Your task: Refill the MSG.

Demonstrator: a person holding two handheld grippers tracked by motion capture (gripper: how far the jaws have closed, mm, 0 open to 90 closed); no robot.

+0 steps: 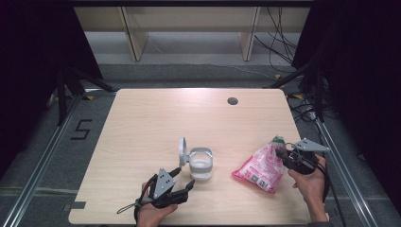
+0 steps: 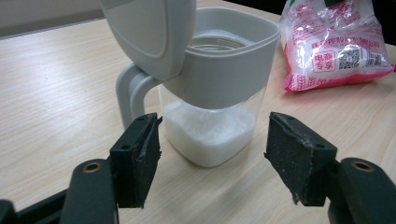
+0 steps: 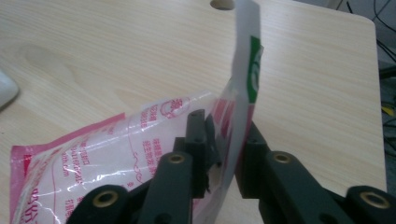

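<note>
The right gripper (image 3: 224, 154), jaws slightly parted around the top edge of the pink-and-clear plastic bag (image 1: 260, 168) at lower right, hides its contents, while the clear, grey-lidded container (image 2: 212, 93) of white grains stands mid-frame before the open, empty left gripper (image 2: 212, 154).

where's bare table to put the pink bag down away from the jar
The far half of the light wooden table is bare, from the round grey hole across to its left edge. The near strip is crowded: clear jar with grey flip lid, pink plastic bag, left gripper and right gripper.
</note>
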